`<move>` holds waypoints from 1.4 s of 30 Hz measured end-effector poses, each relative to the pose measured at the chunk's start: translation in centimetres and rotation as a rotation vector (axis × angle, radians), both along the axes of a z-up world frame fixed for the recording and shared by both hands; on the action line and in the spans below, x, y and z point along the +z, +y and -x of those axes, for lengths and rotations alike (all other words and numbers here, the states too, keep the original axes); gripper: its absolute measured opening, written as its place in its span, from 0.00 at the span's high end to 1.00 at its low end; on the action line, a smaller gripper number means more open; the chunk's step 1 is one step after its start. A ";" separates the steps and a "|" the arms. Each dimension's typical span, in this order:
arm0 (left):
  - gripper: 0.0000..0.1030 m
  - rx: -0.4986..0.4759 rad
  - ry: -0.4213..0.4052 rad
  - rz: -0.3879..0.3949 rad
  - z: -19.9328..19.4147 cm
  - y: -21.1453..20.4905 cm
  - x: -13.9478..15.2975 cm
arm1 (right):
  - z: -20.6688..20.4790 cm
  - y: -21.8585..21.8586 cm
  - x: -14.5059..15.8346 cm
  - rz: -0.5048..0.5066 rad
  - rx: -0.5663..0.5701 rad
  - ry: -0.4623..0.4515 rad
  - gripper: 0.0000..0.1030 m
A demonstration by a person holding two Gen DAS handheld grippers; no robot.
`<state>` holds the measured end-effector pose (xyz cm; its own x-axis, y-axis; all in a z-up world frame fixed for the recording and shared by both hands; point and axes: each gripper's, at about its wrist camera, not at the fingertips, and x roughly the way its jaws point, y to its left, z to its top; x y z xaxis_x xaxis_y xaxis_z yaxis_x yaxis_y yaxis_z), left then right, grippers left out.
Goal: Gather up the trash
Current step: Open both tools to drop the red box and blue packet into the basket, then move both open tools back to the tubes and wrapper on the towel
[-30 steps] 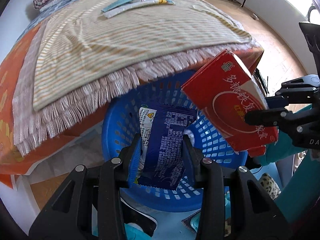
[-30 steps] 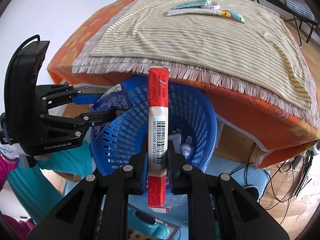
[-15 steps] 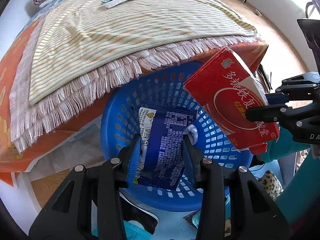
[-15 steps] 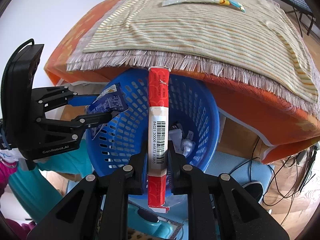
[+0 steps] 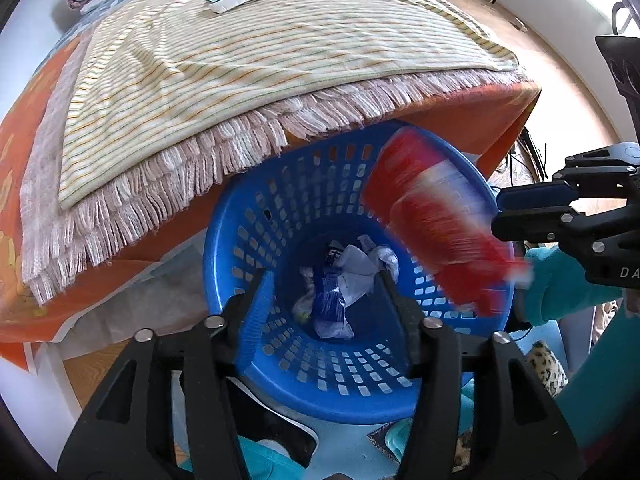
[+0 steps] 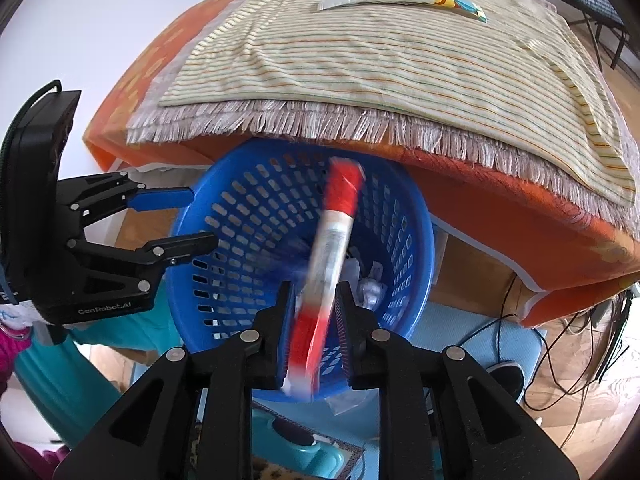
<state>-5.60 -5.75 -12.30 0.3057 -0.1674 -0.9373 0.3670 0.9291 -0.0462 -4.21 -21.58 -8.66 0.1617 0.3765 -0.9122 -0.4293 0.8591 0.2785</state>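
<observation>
Dropped from the left hand-held gripper (image 5: 326, 300), now open and empty, the blue foil wrapper (image 5: 330, 304) lies in the round blue plastic basket (image 6: 416, 240); the right hand-held gripper (image 6: 314, 320), jaws parting, lets the flat red cardboard box (image 6: 328, 264) slip, so hold over centre.

Blue perforated plastic basket (image 5: 280, 216), centre frame, under the fringed table edge. Blue snack wrapper (image 5: 329, 304) lies crumpled at its bottom among white crumpled paper (image 5: 360, 276). Red carton (image 6: 332, 256), motion-blurred, tilted over the basket opening, centre of the right wrist view.

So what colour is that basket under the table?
Bright blue, with small holes all over; the basket shows best from the left wrist camera.
</observation>
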 end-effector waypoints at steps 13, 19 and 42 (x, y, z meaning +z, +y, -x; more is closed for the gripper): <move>0.46 0.003 -0.012 0.009 0.1 0.4 0.7 | -0.1 -0.3 0.8 0.008 -0.027 -0.028 0.64; 0.46 0.006 -0.026 0.018 -0.4 0.6 1.4 | -0.2 -0.4 1.7 0.031 -0.042 -0.074 0.46; 0.46 0.002 -0.124 0.038 -7.3 0.1 7.6 | -4.6 -2.6 6.6 0.082 -0.108 -0.197 0.42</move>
<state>1.72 -5.62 -4.74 0.4190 -0.2014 -0.8854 0.3698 0.9284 -0.0361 0.40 -24.13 -2.10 0.3751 0.2733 -0.8858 -0.3733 0.9192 0.1255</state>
